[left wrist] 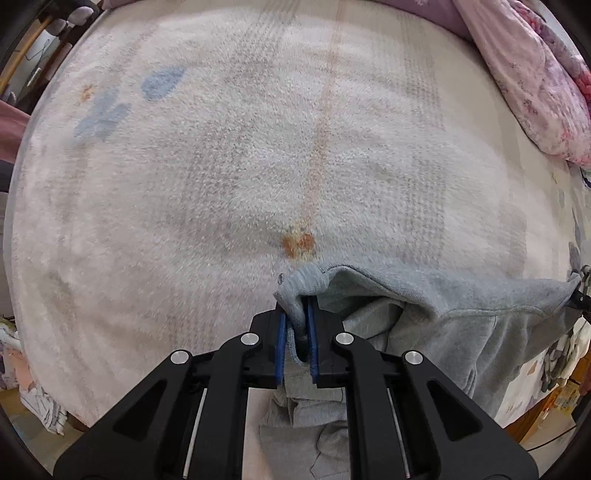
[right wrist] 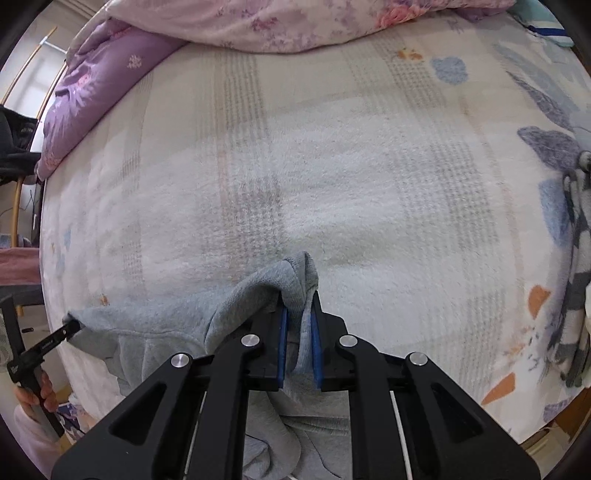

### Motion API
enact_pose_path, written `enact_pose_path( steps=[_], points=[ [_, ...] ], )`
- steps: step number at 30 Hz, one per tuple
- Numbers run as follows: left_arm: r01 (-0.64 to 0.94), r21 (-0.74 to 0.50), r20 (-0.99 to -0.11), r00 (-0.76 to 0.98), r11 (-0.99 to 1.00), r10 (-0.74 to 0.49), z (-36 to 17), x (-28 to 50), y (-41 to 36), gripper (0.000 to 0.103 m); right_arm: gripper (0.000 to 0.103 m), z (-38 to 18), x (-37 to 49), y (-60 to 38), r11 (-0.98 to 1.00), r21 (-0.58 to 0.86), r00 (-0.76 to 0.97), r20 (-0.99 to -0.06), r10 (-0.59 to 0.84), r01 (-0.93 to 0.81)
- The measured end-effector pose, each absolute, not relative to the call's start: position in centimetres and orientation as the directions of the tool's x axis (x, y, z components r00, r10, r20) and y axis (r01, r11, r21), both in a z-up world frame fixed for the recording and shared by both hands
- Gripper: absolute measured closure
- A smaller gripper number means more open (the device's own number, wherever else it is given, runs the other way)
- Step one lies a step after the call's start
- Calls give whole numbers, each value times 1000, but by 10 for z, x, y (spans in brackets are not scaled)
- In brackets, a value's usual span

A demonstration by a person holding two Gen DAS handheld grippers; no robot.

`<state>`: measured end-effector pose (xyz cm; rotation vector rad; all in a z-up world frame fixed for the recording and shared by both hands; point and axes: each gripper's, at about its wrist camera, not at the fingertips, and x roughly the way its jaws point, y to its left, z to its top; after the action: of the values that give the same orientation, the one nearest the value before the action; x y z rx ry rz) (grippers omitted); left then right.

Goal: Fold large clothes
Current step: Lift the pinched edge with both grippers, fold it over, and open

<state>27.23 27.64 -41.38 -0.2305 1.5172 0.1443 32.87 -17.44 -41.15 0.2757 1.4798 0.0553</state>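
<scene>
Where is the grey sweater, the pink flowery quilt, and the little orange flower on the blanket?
grey sweater [left wrist: 461, 317]: left wrist view, on its stretched upper edge.
pink flowery quilt [right wrist: 295, 26]: right wrist view, on its bunched middle.
orange flower [left wrist: 297, 243]: left wrist view, on the printed flower's centre, just beyond the left gripper [left wrist: 296, 321].

loc: home bedroom | evidence: bed under fleece blanket [left wrist: 221, 166] | floral quilt [right wrist: 295, 26] bunched at far edge | purple pillow [right wrist: 96, 85] beside it

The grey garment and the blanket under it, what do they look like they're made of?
Grey garment: looks like soft cotton-type sweatshirt knit, matte, with a ribbed edge and stitched seams. Blanket: apparently plush fleece, its fuzzy pile catching the light. Fibre content can't be confirmed.
</scene>
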Motion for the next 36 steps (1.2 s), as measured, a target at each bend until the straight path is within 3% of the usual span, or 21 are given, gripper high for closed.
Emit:
enact_pose_path(
  steps=[20, 30, 36],
  points=[
    [-187, -43, -988, 156, 981, -13, -341, 189, 269, 96, 93, -318, 232, -169, 976, 212, 233, -953, 195, 52],
    [-196, -18, -982, 188, 980, 19, -306, 90, 257, 97, 94, -278, 150, -170, 970, 241, 266, -937, 227, 21],
    [-173, 4, -988, 154, 985, 31, -310, 24, 250, 97, 94, -276, 94, -182, 970, 241, 252, -941, 227, 28]
  ],
)
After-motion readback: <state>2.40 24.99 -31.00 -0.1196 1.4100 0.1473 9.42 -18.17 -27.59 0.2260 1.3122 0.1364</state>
